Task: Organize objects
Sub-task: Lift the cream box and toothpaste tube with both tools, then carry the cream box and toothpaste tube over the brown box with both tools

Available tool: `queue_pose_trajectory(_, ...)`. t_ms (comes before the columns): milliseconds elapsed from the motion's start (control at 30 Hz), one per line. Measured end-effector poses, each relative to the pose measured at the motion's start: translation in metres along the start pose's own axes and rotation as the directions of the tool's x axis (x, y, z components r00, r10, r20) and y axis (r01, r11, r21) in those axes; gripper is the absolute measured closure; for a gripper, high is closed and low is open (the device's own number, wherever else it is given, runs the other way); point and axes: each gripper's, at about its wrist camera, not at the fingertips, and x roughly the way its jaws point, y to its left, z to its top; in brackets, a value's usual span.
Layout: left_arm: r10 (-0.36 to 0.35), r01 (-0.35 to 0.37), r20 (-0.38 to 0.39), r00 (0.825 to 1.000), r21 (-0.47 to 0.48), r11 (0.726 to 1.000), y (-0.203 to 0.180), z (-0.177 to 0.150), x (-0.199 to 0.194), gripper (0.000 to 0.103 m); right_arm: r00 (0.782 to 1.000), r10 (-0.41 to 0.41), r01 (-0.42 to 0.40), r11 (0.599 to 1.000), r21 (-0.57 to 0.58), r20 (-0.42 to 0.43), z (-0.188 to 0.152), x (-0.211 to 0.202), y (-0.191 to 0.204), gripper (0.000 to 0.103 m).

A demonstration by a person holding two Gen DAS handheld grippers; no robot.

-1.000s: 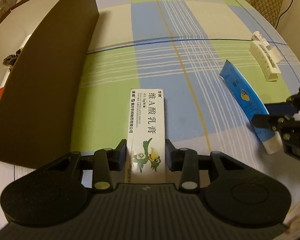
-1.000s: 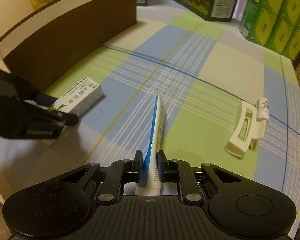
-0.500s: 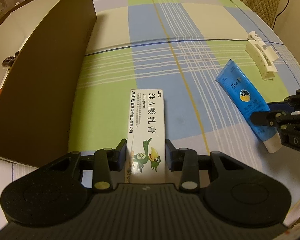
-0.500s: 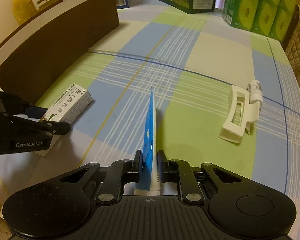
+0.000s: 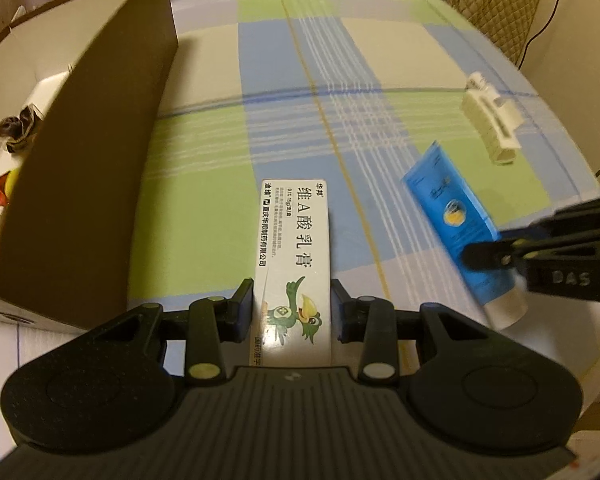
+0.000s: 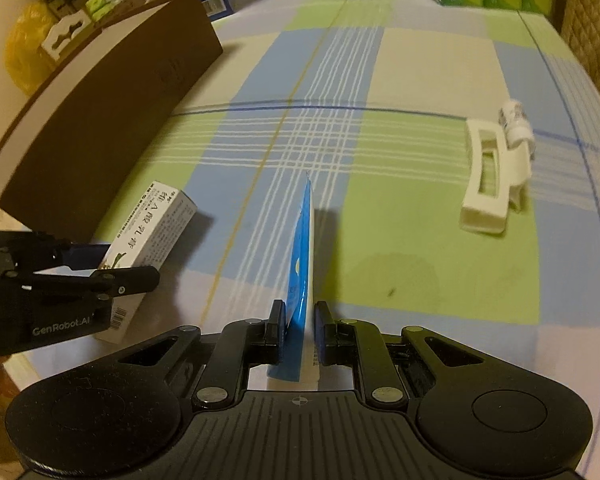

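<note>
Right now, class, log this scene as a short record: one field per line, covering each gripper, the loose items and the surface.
left gripper: shut on carton, flat between the fingers
right gripper: shut on blue tube, edge up
brown box: open, left of the carton, some items inside
white clip: lying loose on the cloth
small bottle: against the clip
surface: checked cloth

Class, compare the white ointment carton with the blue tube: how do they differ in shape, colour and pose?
The white ointment carton is a rectangular box; the blue tube tapers flat to one end. The carton is white with a green bird; the tube is blue with a white cap. The carton lies broad face up; the tube stands on edge. Tongs grip both.
</note>
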Motion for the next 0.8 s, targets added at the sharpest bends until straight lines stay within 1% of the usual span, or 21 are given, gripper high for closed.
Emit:
queue_pose_trajectory(133,-0.021,0.021,0.057,0.998,-0.010,1.000,0.007,0.005,-0.023,0.069,0.999,0.047,-0.048,0.997,0.059,0.009,0.003,-0.005,0.003,0.092)
queue_pose_trajectory(233,-0.032,0.035,0.111,0.993,-0.020,0.999,0.014,0.012,-0.044,0.069,0.997,0.073,-0.076,0.993,0.088,0.028,0.007,-0.012,0.009,0.092)
queue_pose_trajectory(433,-0.037,0.051,0.208,0.977,-0.059,0.997,0.039,0.022,-0.085,0.069,0.988,0.122,-0.130,0.988,0.082,0.089,0.023,-0.030,0.035,0.092)
queue_pose_trajectory(600,-0.007,0.034,0.261,0.965,-0.099,0.994,0.067,0.025,-0.115,0.069,0.975,0.174,-0.184,0.981,0.060,0.135,0.036,-0.041,0.065,0.092)
queue_pose_trajectory(800,0.056,-0.012,0.286,0.957,-0.154,0.988,0.108,0.022,-0.137,0.069,0.954,0.249,-0.255,0.967,0.018,0.170,0.054,-0.048,0.104,0.092)
